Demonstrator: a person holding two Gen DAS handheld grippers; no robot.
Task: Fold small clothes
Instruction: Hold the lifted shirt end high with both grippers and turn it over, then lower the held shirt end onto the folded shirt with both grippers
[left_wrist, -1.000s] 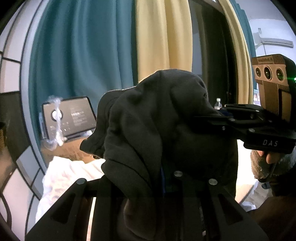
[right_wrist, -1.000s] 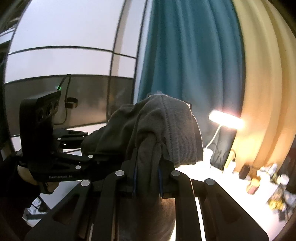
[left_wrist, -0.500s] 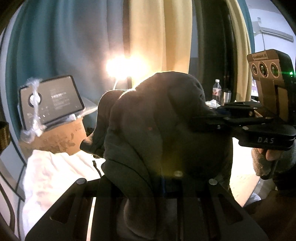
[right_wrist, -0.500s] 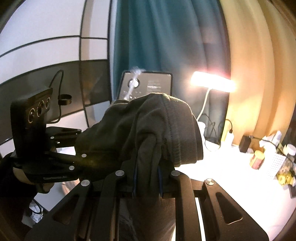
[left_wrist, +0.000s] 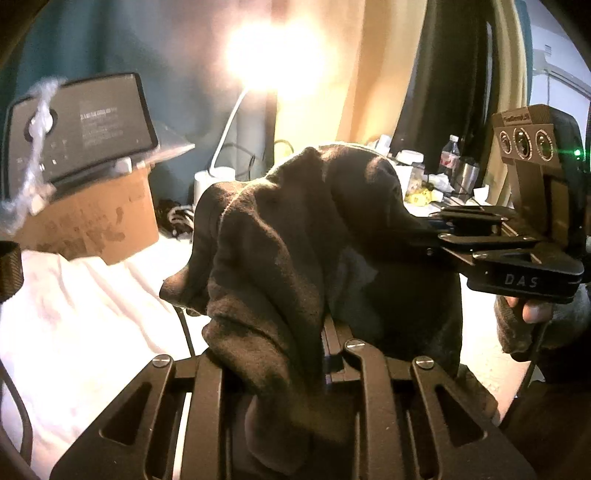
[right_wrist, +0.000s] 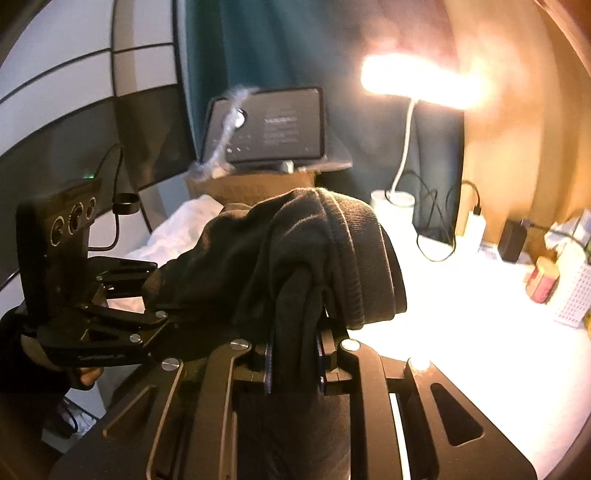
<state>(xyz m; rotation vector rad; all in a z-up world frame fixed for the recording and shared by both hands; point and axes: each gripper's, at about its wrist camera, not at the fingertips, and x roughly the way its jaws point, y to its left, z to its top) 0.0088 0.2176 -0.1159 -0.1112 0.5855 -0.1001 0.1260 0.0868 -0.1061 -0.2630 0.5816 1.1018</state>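
Note:
A dark grey garment (left_wrist: 295, 236) hangs bunched in the air between both grippers. My left gripper (left_wrist: 325, 354) is shut on one bunch of it, and the cloth drapes over the fingers and hides the tips. In the left wrist view my right gripper (left_wrist: 428, 236) comes in from the right, its tips buried in the same cloth. In the right wrist view the garment's ribbed hem (right_wrist: 354, 251) folds over my right gripper (right_wrist: 295, 354), whose blue pads pinch the fabric. My left gripper (right_wrist: 155, 306) clamps the garment's other side at the left.
A white table (right_wrist: 480, 332) lies below at the right, lit by a bright desk lamp (right_wrist: 417, 77). A cardboard box (left_wrist: 92, 225) carries a dark tablet (left_wrist: 81, 122). White cloth (left_wrist: 74, 314) lies to the left. Chargers, cables and small containers (right_wrist: 543, 284) stand at the table's back.
Both grippers sank and tipped downward with the garment still clamped. The curtains slid up out of view, and the lamp, box and table came in. The hold on the cloth is unchanged.

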